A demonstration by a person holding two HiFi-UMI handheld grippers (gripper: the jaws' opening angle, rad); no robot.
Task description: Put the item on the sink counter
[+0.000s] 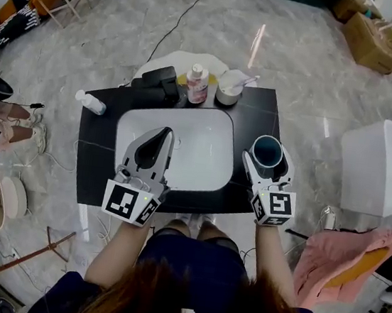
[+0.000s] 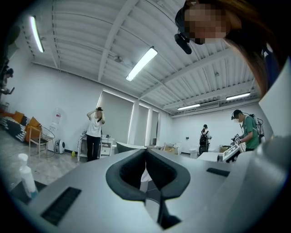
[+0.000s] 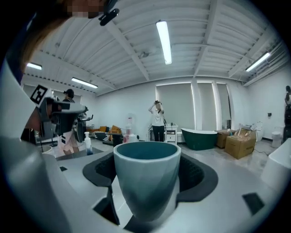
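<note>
Blue-green cup [image 3: 145, 184] upright, held tight in the right gripper's [image 1: 267, 160] wide jaws over the black counter [image 1: 255, 113] — left gripper [image 1: 164, 138] pinched closed above the white sink [image 1: 203, 153]

At the surface's [image 1: 254, 120] far edge stand a black device [image 1: 159, 83], a pink-labelled bottle [image 1: 196, 83] and a white bowl [image 1: 228, 90]; a clear bottle [image 1: 90, 102] lies at its far left corner.
</note>
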